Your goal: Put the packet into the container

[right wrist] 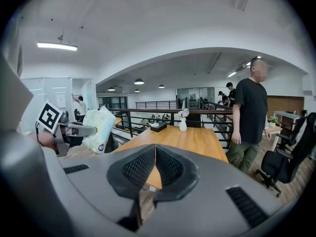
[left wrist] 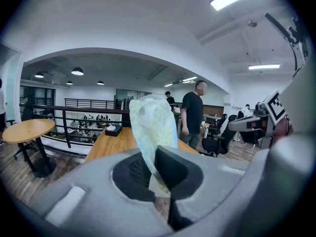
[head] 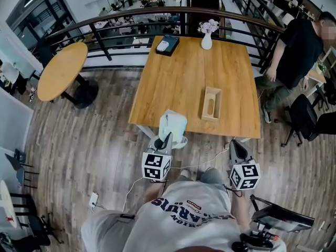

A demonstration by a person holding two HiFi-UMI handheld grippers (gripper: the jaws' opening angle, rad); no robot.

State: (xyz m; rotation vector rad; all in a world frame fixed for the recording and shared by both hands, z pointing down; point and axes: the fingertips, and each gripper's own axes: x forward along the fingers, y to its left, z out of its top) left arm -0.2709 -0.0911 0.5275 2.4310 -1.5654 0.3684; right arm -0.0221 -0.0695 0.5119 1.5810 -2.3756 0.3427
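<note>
Half done: left gripper (head: 167, 138) jaws pinch the pale crinkly plastic packet (head: 173, 124) at frame centre, short of the open light-wood box (head: 205, 103) on the table; right gripper (head: 237, 145) closed, empty.

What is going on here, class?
A person stands before a wooden table, a claw in each hand. The left claw is shut on a pale plastic packet. The right claw is shut and empty. The open wooden container sits on the table ahead; the packet is not in it yet.

Left tongs (head: 168, 137) clamped on packet (head: 174, 124), right tongs (head: 237, 145) closed, empty
</note>
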